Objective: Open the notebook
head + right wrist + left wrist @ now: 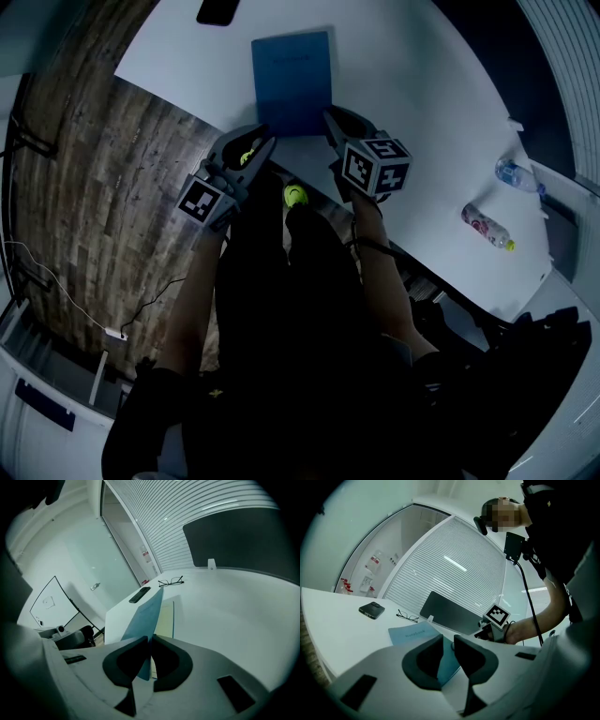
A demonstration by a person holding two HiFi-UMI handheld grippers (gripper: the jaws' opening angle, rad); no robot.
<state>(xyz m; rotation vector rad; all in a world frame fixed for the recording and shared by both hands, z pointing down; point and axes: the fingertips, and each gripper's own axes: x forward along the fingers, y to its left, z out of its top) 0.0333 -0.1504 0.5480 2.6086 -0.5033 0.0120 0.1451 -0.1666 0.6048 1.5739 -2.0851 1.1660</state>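
A blue notebook (292,80) lies on the white table (422,94) in front of me. In the right gripper view its blue cover (145,616) stands lifted off the pale first page (165,618). My right gripper (151,641) is shut on the near edge of that cover. In the head view the right gripper (336,127) sits at the notebook's near right corner. My left gripper (255,155) hovers at the near left corner. Its jaws (448,644) stand a little apart with nothing between them, and the notebook (410,632) shows past them.
A dark phone (217,11) lies beyond the notebook, with glasses (408,617) beside it. A dark flat panel (452,611) stands at the table's back. Two bottles (487,227) lie near the right edge. Wooden floor (103,187) is to the left.
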